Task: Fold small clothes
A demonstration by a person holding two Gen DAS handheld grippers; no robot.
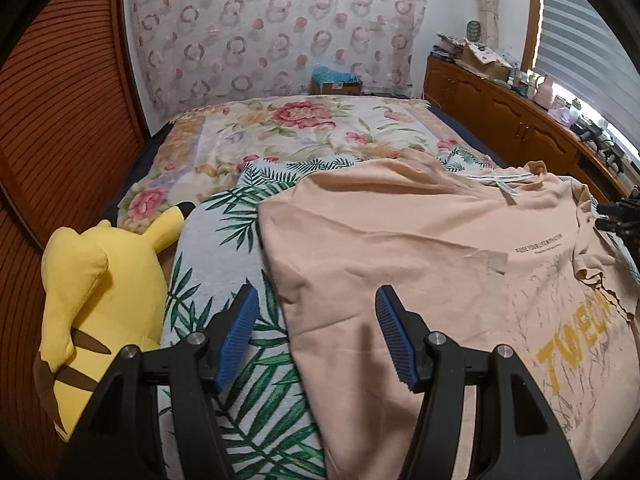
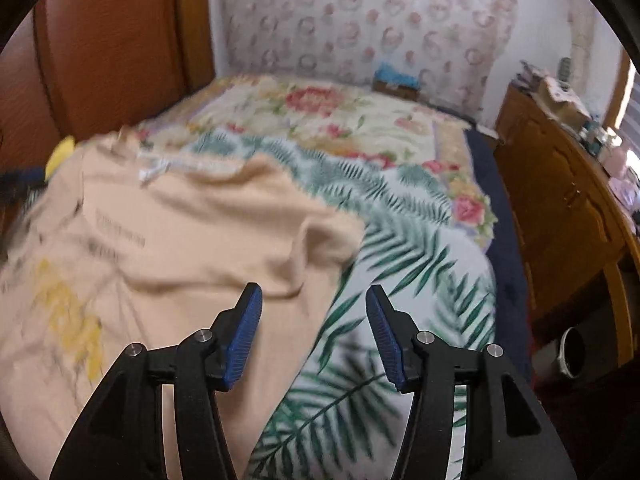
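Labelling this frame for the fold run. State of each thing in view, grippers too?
Peach T-shirt: spread on the bed, print up, creased, unfolded.
Left gripper: open, empty, over the shirt's edge.
Right gripper: open, empty.
Leaf-print blanket: spread under the shirt.
Pikachu plush: lying beside the blanket.

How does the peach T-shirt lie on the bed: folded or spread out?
Mostly spread out: the peach T-shirt lies wide over the leaf-print blanket, printed side up. Its sleeve is bunched, and no neat fold shows.
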